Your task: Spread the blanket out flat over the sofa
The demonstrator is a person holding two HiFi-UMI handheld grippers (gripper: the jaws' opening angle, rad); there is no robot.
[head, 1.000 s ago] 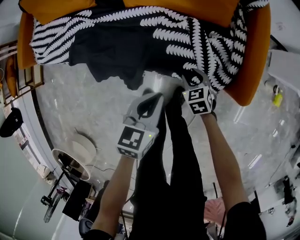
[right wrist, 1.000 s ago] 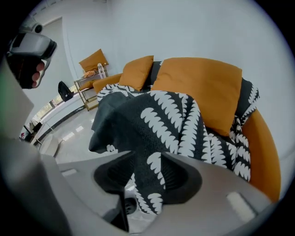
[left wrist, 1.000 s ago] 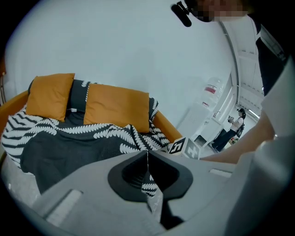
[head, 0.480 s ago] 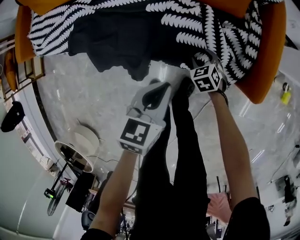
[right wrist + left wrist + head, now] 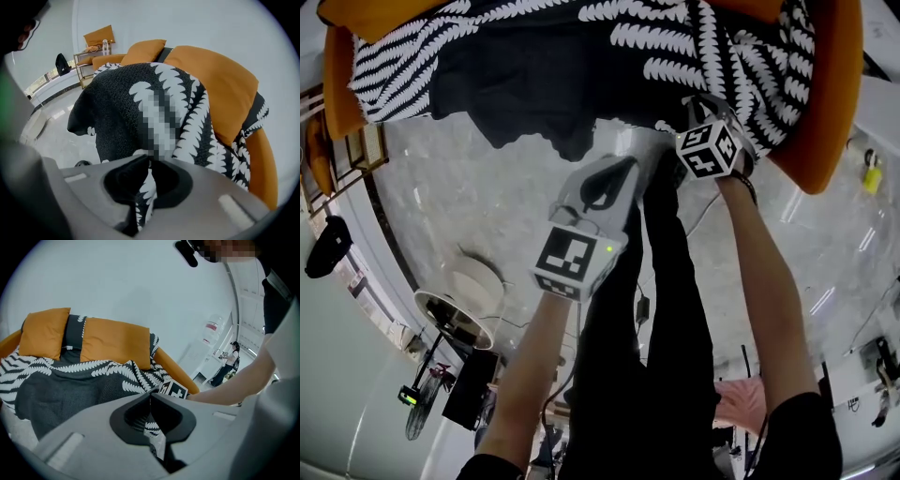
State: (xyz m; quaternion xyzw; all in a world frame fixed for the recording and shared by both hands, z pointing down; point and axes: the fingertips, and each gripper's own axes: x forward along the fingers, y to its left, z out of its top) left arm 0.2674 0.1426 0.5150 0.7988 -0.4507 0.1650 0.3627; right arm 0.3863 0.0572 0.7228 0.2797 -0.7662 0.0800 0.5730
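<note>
Blanket [image 5: 534,66] lies rumpled across the sofa [image 5: 830,141], one dark corner hanging off the near edge toward the floor [image 5: 459,206]. Right gripper [image 5: 149,161] is at the blanket's near right edge, jaws closing on a patterned fold pinched between them. Left gripper [image 5: 150,395] has its jaws pressed together and empty, above the floor, near that corner.

Left tool [image 5: 150,397]: jaws together, nothing gripped. It is held out ahead of the body on the extended left forearm [image 5: 530,366]. Right tool [image 5: 150,161]: jaws closing on a fold of the blanket [image 5: 117,103]. It is reached farther forward on the straight right forearm [image 5: 759,281].
</note>
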